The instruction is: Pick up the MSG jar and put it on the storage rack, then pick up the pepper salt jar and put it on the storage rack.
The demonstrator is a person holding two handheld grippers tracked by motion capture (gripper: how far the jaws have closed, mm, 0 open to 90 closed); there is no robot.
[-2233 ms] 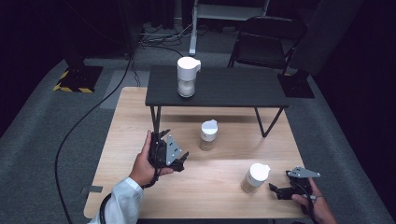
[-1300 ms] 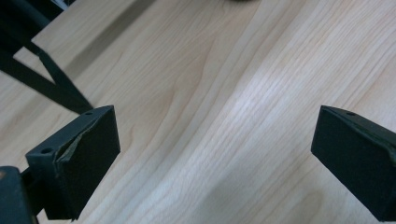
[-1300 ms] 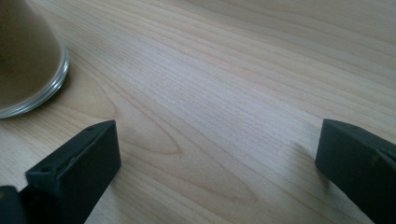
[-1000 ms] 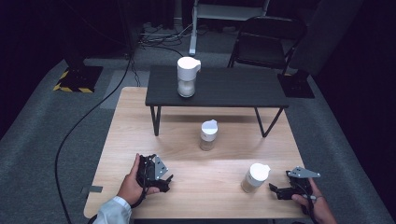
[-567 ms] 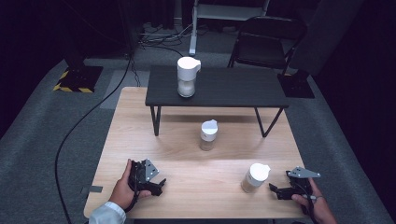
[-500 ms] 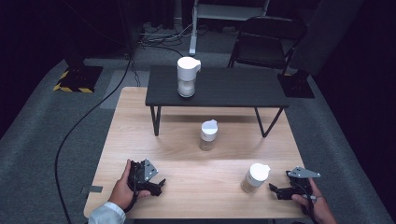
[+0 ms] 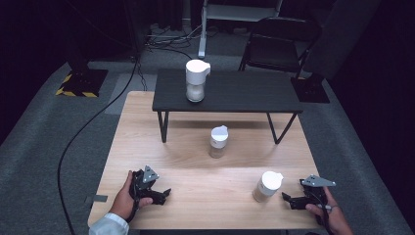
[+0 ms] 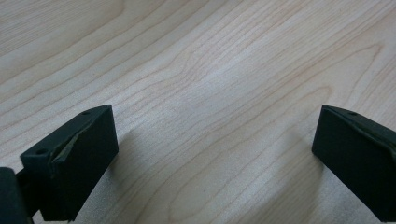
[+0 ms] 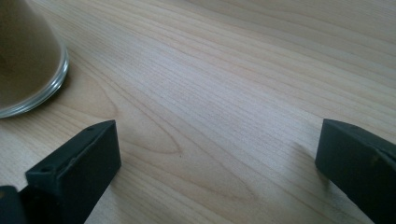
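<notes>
Wooden surface (image 7: 195, 196), both tongs resting wide, empty.
Right tongs (image 7: 288, 200) likely reach next for the near jar (image 7: 266, 186).

Dark room; grey carpet floor (image 7: 44, 147); light wooden table (image 7: 205, 171) bearing a low black bench (image 7: 230, 93); black chair (image 7: 284, 44) behind; hazard-striped base (image 7: 78, 83) at left.

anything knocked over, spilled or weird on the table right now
Nothing stands out. All three white-lidded jars stand upright: one on the black shelf, one mid-table, one by the right gripper. No spill shows on the wood. The left gripper and the right gripper rest open on the table.
</notes>
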